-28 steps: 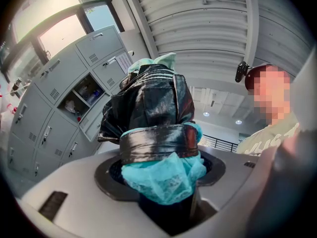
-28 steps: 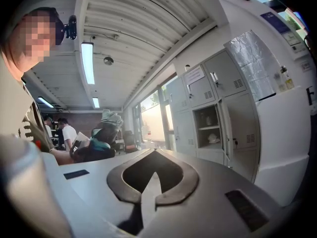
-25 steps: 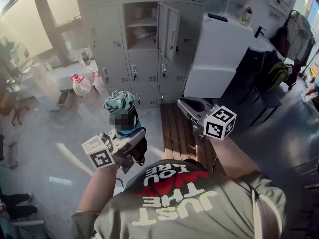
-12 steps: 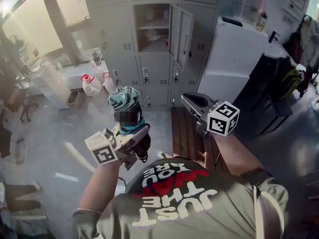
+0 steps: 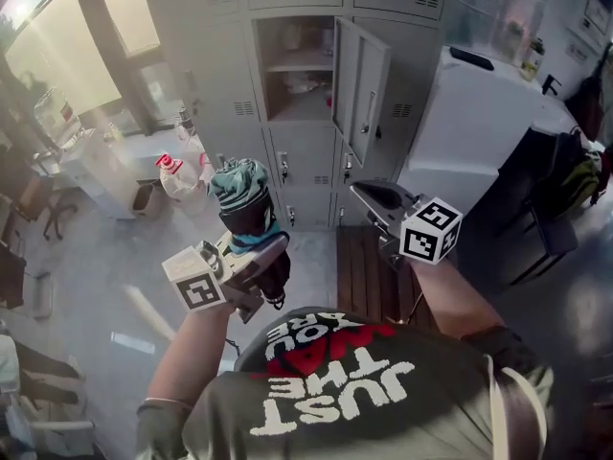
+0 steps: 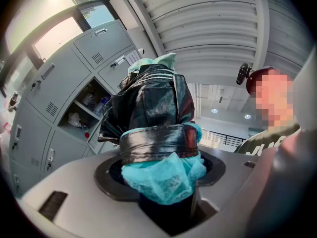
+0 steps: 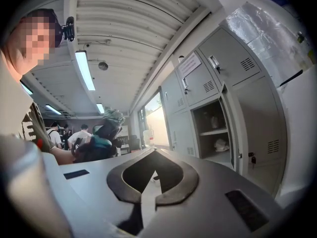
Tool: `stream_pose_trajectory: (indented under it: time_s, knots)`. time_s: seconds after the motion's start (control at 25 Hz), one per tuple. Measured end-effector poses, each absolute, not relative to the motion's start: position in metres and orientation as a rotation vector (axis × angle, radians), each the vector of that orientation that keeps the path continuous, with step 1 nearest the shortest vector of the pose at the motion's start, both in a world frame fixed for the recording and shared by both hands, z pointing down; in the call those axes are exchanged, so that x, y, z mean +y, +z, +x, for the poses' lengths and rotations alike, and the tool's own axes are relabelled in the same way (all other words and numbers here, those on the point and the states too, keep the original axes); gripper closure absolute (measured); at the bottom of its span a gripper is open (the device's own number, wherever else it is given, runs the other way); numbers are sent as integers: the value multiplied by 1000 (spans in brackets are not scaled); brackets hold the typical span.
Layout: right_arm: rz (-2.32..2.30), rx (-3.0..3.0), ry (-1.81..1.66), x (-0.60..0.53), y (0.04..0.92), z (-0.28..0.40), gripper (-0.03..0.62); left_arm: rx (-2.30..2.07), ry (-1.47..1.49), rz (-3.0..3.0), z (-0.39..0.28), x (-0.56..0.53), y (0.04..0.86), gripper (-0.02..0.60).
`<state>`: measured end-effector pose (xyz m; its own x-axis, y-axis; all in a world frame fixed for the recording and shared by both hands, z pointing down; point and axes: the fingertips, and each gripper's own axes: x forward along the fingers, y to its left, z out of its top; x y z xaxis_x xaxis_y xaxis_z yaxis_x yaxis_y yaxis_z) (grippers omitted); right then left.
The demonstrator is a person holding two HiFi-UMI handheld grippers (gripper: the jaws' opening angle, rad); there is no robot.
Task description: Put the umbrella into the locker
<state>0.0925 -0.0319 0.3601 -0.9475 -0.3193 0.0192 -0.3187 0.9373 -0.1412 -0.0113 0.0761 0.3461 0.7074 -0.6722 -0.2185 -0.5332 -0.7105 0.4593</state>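
The left gripper (image 5: pixel 251 252) pinches the folded umbrella (image 5: pixel 241 195) low on its body and holds it upright in the air. The right gripper (image 5: pixel 360 191) has its jaws pressed together on nothing. Compared with a second ago, the open locker (image 5: pixel 287 46) stands nearer ahead, so the approach seems almost finished; the insertion is not yet begun

Umbrella (image 5: pixel 244 204) upright in left gripper (image 5: pixel 254 249), left of centre. Right gripper (image 5: pixel 369 195) to its right, apart. Open locker compartment (image 5: pixel 299 99) ahead, door (image 5: pixel 362 89) on its right. Cabinet (image 5: pixel 469 127) right of lockers, bottles (image 5: pixel 179 173) low at left. Slatted board (image 5: pixel 364 276) under right gripper.
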Motion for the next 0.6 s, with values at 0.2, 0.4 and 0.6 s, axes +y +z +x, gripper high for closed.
stream_pose_trajectory:
  time_s: [0.2,0.4,0.6]
  knots:
    - [-472,3106,-189,-85,356,77,562,-922,-540,2558,-21,7,339,291]
    - [-394,3128,-188,-125,360,67,562,-927,-535,2563,-24,-59,334,291]
    - [-319,3161,-180,-149,368,60,562,-933,-508,2569,-25,-111,331,291]
